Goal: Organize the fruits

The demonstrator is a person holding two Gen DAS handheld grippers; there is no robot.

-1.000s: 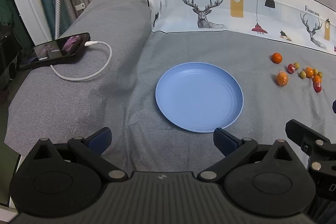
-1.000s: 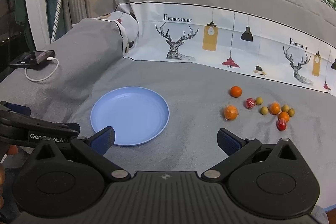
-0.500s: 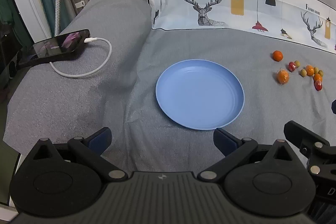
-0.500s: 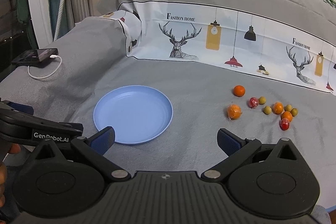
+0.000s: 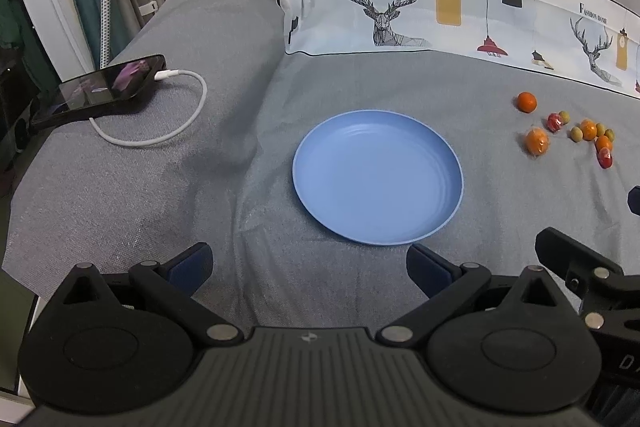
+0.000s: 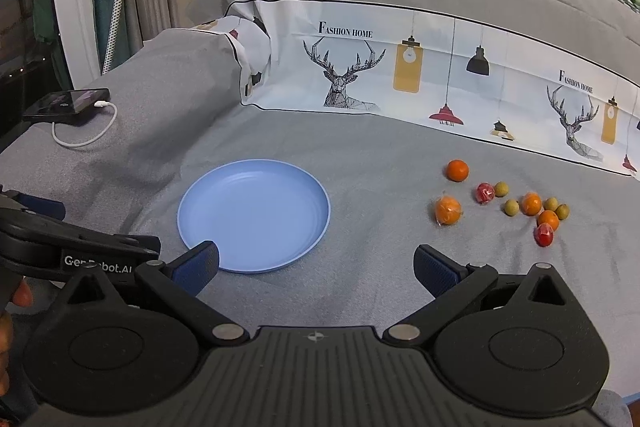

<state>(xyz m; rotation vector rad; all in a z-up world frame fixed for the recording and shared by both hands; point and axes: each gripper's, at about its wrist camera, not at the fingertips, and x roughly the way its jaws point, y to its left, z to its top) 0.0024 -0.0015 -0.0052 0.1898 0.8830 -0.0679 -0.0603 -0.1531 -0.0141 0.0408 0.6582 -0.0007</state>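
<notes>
Grey bed (image 5: pixel 120 187): plate (image 5: pixel 378 179), fruits (image 5: pixel 576 133), phone (image 5: pixel 100 91)

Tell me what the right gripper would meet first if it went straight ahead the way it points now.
Probably bare grey cloth. The right gripper, jaws wide open, aims between the blue plate and the fruit cluster, touching neither. Farther on stands the deer-print fabric. Depth is unclear.

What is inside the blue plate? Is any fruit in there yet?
Nothing yet. The round blue plastic plate is bare; the small orange, red and green fruits lie on the grey cloth beside it. The right tool's fingertip covers a bit of rim.
</notes>
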